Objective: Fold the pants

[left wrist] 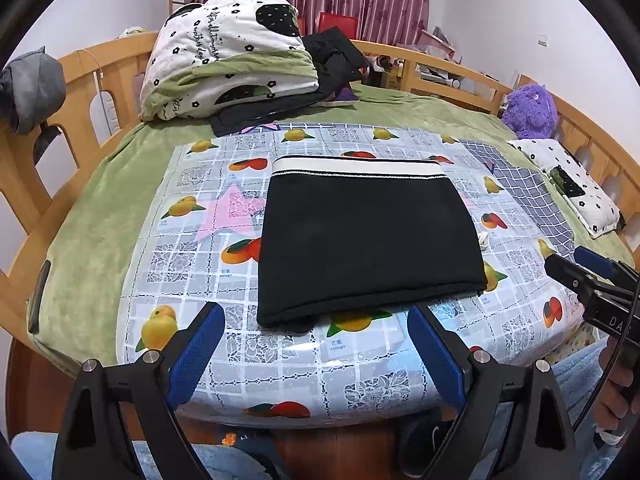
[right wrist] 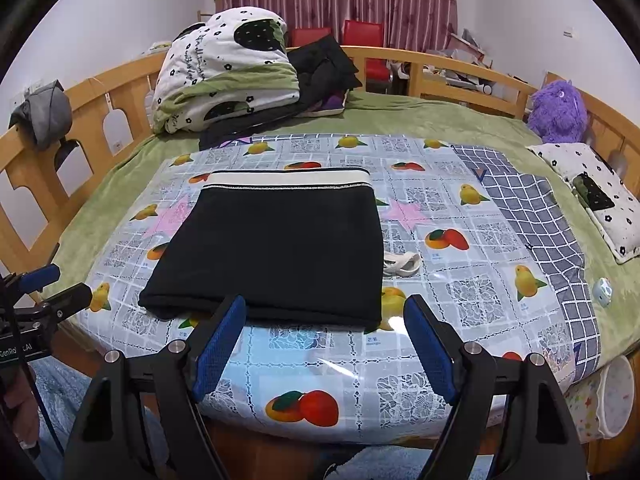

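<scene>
Black pants [left wrist: 368, 236] with a cream waistband lie folded into a flat rectangle on the fruit-print plastic sheet [left wrist: 192, 264], waistband at the far side. They show in the right wrist view too [right wrist: 276, 252]. A white drawstring [right wrist: 402, 264] sticks out at their right edge. My left gripper [left wrist: 316, 320] is open and empty, just short of the near folded edge. My right gripper [right wrist: 324, 316] is open and empty, its left finger in front of the near edge. Each gripper shows at the side of the other's view: the right [left wrist: 580, 276], the left [right wrist: 60, 292].
The sheet covers a green blanket [left wrist: 88, 248] on a wooden-railed bed [left wrist: 120, 52]. A folded quilt [left wrist: 228, 52] and dark clothes [left wrist: 332, 60] sit at the back left. A purple plush [left wrist: 530, 110], a small pillow [left wrist: 572, 184] and a checked cloth [right wrist: 536, 220] lie to the right.
</scene>
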The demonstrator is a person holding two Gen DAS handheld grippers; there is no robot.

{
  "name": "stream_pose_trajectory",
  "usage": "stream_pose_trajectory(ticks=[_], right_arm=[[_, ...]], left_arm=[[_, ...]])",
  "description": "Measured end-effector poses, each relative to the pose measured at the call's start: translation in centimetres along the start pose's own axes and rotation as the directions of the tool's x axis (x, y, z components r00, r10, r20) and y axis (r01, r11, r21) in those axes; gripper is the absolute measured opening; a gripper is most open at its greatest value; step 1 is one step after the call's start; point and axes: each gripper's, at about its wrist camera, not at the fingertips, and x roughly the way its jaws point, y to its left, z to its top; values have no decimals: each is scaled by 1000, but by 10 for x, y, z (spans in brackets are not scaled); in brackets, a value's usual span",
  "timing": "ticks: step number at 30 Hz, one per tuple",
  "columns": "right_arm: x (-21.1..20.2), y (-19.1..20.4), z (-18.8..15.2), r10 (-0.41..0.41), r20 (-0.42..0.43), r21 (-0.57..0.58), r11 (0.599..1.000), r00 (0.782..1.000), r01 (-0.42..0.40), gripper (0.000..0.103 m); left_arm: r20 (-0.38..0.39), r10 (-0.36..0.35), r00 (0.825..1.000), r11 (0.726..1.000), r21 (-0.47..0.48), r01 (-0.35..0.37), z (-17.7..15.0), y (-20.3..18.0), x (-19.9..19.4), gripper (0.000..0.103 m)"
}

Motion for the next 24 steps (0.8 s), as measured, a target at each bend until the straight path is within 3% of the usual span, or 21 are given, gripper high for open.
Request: stream_pose_trajectory(ticks=[24], right_arm=[[-1, -5, -3, 20, 0, -11, 1000, 1000, -20, 80]], left_arm=[[8, -6, 1000, 1000, -2, 6, -1, 1, -1, 93]])
